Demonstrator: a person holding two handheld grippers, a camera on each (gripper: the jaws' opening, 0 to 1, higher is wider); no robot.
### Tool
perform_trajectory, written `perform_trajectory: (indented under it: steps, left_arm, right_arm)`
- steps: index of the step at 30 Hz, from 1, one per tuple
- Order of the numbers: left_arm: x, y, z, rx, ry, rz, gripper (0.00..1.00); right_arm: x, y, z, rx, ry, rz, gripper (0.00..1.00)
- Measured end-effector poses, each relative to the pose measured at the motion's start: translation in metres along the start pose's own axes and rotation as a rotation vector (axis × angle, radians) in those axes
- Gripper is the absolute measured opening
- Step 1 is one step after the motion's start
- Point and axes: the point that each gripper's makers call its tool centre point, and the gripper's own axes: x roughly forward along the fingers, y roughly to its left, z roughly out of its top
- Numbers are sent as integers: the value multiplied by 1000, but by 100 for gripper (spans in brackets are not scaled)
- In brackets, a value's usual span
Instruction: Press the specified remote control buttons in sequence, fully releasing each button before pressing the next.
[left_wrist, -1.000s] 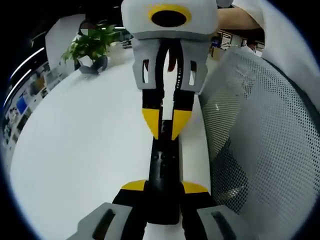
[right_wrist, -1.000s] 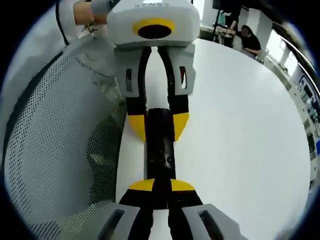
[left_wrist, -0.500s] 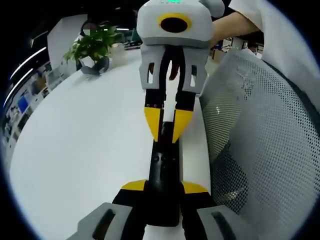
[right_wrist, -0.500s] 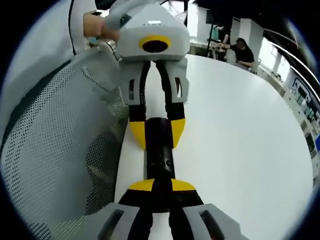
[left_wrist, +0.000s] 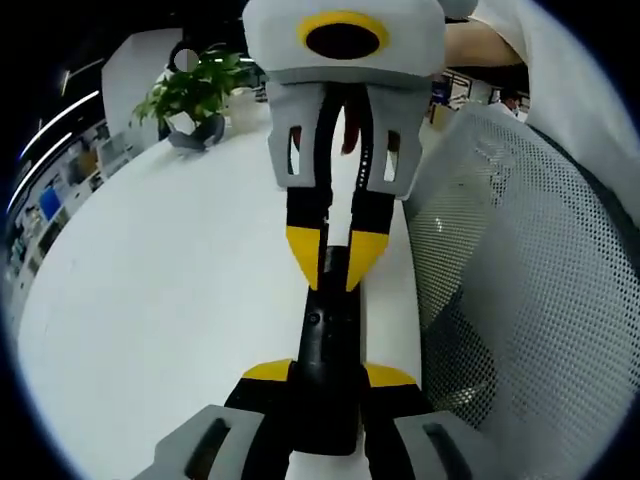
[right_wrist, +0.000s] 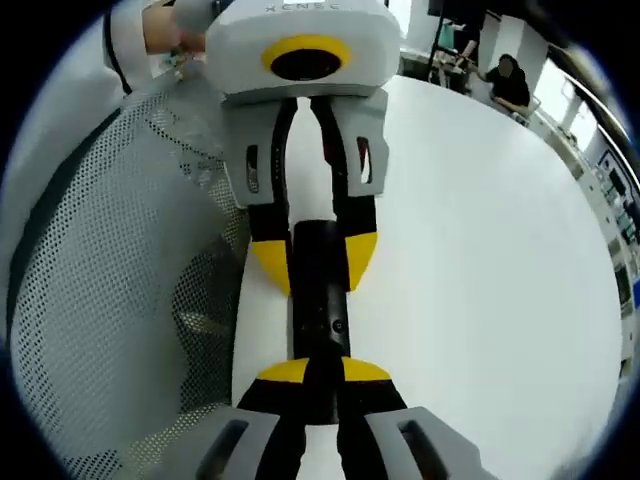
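A slim black remote lies lengthwise along the white table's edge, and my left gripper is shut on its near end. My right gripper comes in from the top of the left gripper view. Its yellow fingertips are nearly together over the remote's button face, and I cannot tell whether they touch it. In the right gripper view the remote runs from my right gripper up to the left gripper, which clamps its far end.
The white table spreads wide to one side. A grey mesh chair back stands close against the table edge, also seen as the mesh chair. A potted plant sits at the far end. People sit far off.
My right gripper drew back from the remote half a second ago and has come in again, now closer and a little further along it. The left gripper keeps its hold.
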Motion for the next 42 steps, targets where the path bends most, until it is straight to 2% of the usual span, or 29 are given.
perform_trajectory:
  steps: [3,6,9,16,21,25,26,29,32,34,36,42]
  left_arm:
    - [0,0,0,-8,-13,8,24]
    - [0,0,0,-13,-21,9,25]
    - [0,0,0,-12,-17,10,25]
    - [-1,0,0,-15,-23,12,25]
    - [-1,0,0,-12,-28,12,25]
    - [-1,0,0,-18,-31,13,25]
    - [-1,0,0,-17,-30,14,25]
    - [-1,0,0,-21,-34,17,25]
    - [-1,0,1,-23,-41,17,25]
    - [-1,0,1,-23,-39,16,25]
    - [-1,0,1,-21,-33,18,25]
    - [-1,0,1,-23,-38,18,25]
  right_arm:
    - [-1,1,1,-90,-59,-56,7]
    - [-1,3,1,-139,-97,-75,7]
    - [-2,2,1,-138,-105,-59,7]
    - [0,4,4,-282,-59,-12,7]
    - [1,3,4,-217,16,70,7]
    - [3,3,6,-203,78,70,7]
    - [3,2,5,-173,88,69,6]
    - [3,1,5,-101,80,70,6]
    - [3,0,5,0,40,51,6]
    - [2,-1,6,15,26,42,6]
    - [2,-2,7,92,12,30,6]
    - [3,-2,9,144,-21,-17,5]
